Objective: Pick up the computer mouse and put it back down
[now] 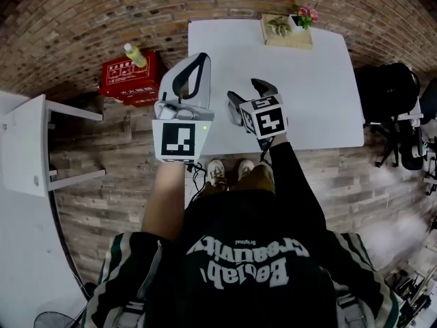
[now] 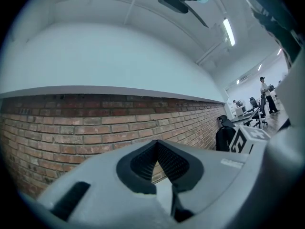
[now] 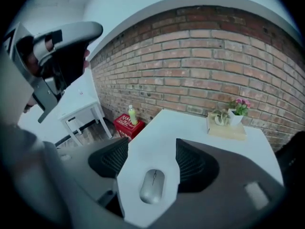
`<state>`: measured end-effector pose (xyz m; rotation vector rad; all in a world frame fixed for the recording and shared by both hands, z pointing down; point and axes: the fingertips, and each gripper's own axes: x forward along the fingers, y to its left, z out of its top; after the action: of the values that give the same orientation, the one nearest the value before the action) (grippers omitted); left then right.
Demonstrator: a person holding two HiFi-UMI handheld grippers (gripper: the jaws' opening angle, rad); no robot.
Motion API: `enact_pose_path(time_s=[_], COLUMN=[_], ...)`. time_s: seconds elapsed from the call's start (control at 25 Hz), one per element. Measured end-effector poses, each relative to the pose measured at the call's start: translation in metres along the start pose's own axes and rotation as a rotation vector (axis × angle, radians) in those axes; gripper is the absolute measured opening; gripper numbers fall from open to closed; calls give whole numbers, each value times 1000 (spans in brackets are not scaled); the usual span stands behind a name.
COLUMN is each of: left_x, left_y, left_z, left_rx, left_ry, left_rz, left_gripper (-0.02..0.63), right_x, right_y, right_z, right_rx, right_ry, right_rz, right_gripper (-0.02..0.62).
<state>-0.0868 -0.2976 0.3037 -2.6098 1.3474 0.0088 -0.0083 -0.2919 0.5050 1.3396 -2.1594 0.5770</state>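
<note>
The right hand-held gripper [image 3: 151, 148] is hanging spread, the mouse [image 3: 152, 186] lying untouched between its jaws. Closing off-centre, it is probably risking skidding the mouse across the counter [image 3: 190, 128]. The left hand-held gripper [image 2: 156, 145], pressed together, is idling left of the mouse.

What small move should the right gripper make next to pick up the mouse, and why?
Probably lower the right gripper a little, until its jaws straddle the mouse. The jaws stand apart, and the mouse lies flat on the white table, seen in the gap between them but untouched. Closing now would likely catch nothing.
</note>
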Motion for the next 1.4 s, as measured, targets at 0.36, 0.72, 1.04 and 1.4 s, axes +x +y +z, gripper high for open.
enact_pose_path(time_s=[0.36,0.72,1.04,1.4], left_x=[13,24,27,29], left_y=[6,10,15,28], left_z=[-15,-29,-47,-56], left_rx=[5,-4,6,5], left_ry=[50,91,156,175], left_rz=[43,77,94,115], left_gripper=[6,5,6,5], right_x=[43,78,102,112], right_y=[-10,-9,-12,-14], right_z=[-68,-117,-140,-161], right_rx=[88,93,77,42], right_ry=[269,425,513,555], right_rz=[49,85,92,23], right_gripper=[342,364,409,502])
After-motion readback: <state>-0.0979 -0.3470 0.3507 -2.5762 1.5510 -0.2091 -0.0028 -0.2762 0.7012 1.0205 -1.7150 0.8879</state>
